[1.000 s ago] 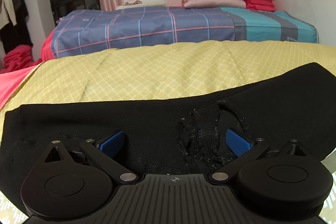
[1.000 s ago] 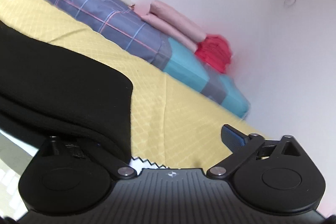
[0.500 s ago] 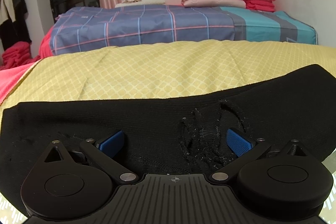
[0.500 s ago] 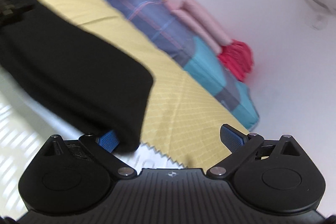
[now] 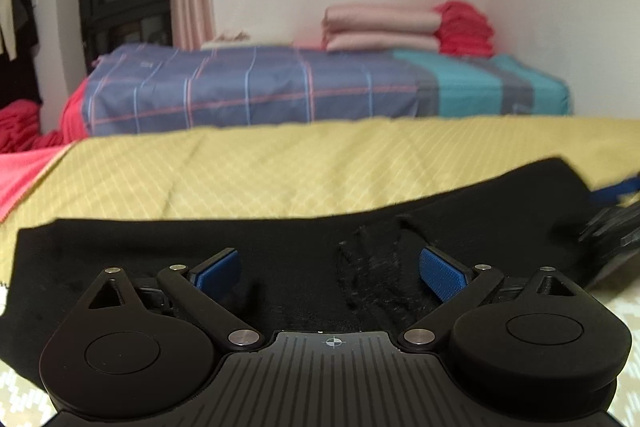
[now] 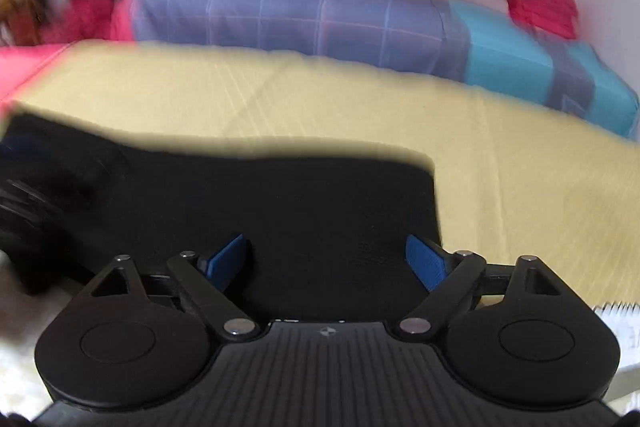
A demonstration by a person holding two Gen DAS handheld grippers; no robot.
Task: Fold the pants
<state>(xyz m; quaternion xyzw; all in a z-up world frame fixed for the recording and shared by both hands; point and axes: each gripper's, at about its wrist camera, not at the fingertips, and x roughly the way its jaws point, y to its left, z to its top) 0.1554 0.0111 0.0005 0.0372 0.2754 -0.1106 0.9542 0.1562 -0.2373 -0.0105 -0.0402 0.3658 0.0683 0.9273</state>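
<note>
Item: black knit fabric pants (image 5: 280, 247), lower frame; soft, light, floppy. Your left gripper (image 5: 330, 273) and right gripper (image 6: 326, 263) spread wide; pinch near edge.

Left gripper (image 5: 331, 273) fingers spread; right gripper (image 6: 326, 261) likewise.

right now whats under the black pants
The black pants lie on a yellow patterned cloth, which shows beyond them and at their right end. What lies beneath that cloth, or directly under the pants' middle, is covered.
</note>
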